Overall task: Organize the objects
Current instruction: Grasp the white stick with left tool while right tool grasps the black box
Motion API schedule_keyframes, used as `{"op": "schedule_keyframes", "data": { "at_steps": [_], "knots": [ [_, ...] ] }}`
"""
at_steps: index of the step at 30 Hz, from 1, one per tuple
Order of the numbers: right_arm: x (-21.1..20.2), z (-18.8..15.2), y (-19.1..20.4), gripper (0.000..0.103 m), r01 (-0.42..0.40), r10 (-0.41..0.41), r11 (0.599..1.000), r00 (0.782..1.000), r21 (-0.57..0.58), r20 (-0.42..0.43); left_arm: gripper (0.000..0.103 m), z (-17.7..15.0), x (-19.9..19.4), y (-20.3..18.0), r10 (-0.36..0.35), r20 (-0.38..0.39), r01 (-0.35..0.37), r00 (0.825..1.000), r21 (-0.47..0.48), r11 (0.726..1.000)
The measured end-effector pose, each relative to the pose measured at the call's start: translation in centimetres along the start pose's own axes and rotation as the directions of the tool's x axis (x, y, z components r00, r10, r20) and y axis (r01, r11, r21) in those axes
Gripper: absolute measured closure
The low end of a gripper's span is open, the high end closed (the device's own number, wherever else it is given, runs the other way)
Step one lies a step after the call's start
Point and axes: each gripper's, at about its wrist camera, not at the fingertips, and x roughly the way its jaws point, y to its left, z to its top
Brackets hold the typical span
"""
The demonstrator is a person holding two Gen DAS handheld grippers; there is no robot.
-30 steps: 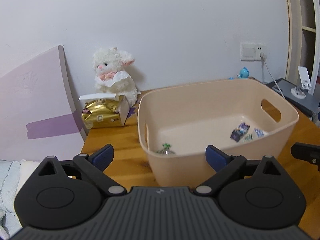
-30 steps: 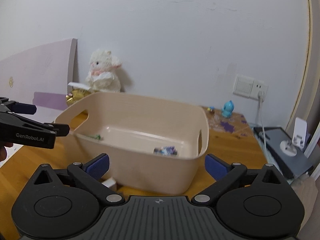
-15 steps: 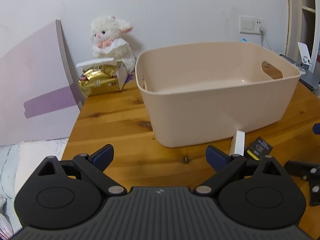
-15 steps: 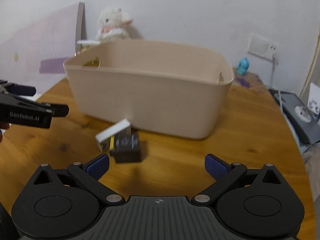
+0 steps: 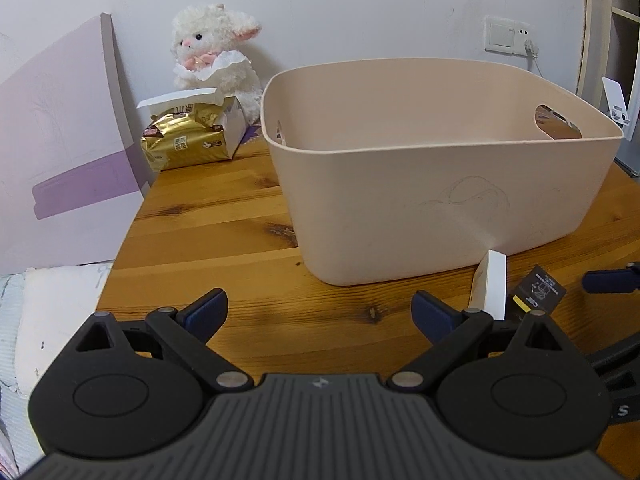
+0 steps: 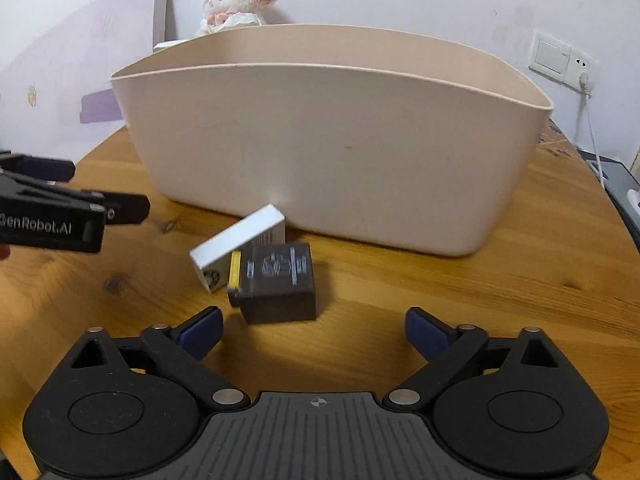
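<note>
A beige plastic bin stands on the wooden table. Just in front of it lie a small white box and a black box with a yellow strip, touching each other. My right gripper is open, low over the table, with the black box just ahead between its fingers' line, slightly left. My left gripper is open and empty, left of the two boxes. The left gripper's side also shows in the right wrist view, at the left edge.
A white plush lamb and a gold tissue pack in a white box sit at the back left. A pale purple board leans beside the table. A wall socket with a cable is at the right.
Both grippers have dropped from above the bin down to table height. The bin's inside is out of sight now, and the white and black boxes have come into view close ahead.
</note>
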Motion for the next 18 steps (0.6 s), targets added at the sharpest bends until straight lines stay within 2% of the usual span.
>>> {"op": "schedule_keyframes", "data": {
  "at_steps": [3,7,18],
  "knots": [
    [0.7,0.3,-0.3,0.012,0.001,-0.001,1.000,1.000,0.010,0.011,0.004,0.2,0.4,-0.4,-0.005,0.002,0.005,1.000,0.006,1.000],
    [0.7,0.3,-1.0,0.026,0.017,-0.018,1.000,0.999,0.018,0.037,0.004,0.2,0.3,-1.1,-0.031,0.008,0.031,0.999,0.022,0.999],
    [-0.3,-0.2,-4.0,0.027,0.058,-0.061,0.995,0.998,0.076,0.028,0.004,0.9,-1.4,-3.9,-0.132,0.044,0.129,0.990,0.073,0.989]
  ]
}}
